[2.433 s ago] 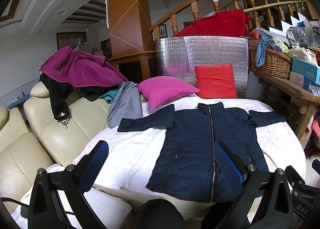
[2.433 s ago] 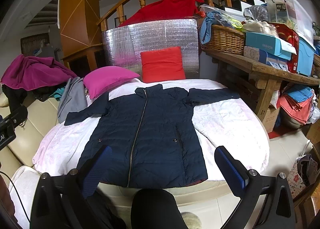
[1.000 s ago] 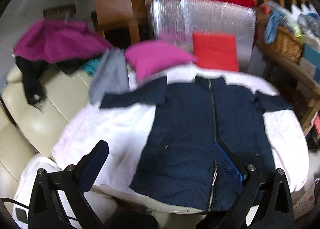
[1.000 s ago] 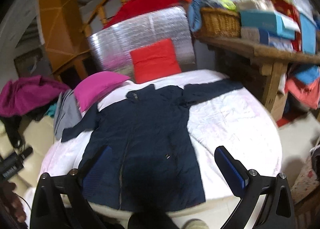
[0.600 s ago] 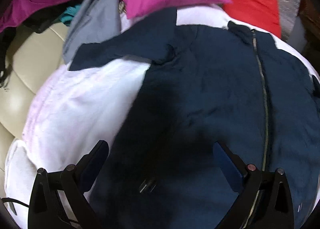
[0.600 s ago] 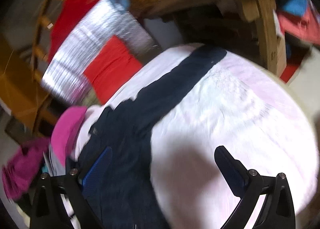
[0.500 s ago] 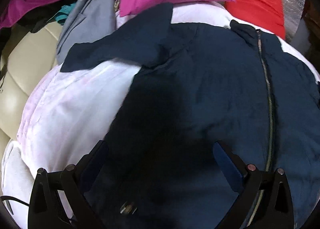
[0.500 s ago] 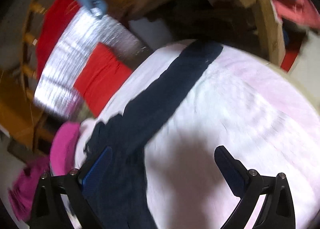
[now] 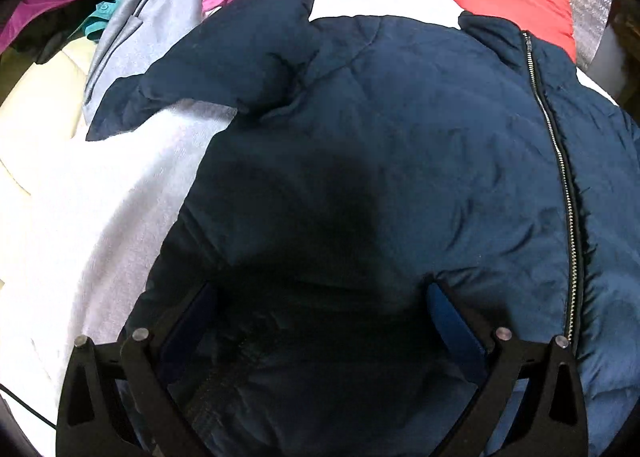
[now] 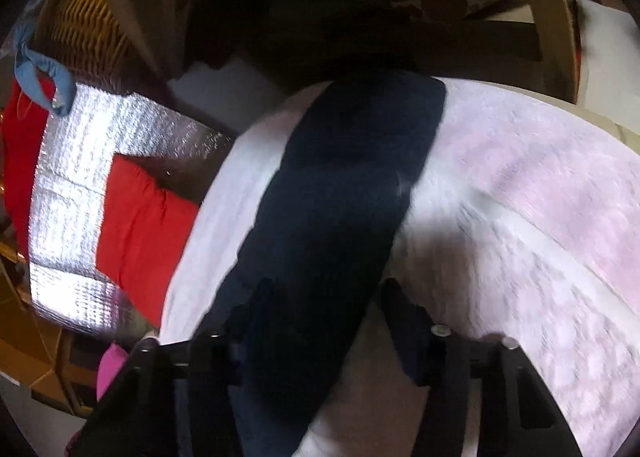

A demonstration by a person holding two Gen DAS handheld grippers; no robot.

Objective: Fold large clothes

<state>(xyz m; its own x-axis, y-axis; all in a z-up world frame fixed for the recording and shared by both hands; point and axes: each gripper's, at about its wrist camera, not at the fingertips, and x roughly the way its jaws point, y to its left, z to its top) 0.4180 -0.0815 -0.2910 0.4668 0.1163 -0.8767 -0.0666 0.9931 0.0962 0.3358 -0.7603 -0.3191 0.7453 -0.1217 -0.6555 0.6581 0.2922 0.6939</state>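
Our left gripper [image 9: 320,309] gapes wide, our right gripper [image 10: 320,317] has just been narrowing astride the jacket [image 9: 400,137] sleeve on the white blanket [image 10: 520,177], red cushion [image 10: 140,233] at nine o'clock.

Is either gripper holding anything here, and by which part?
Left gripper open over the jacket, holding nothing. Right gripper: jaws have just been closing around its sleeve; grip uncertain.
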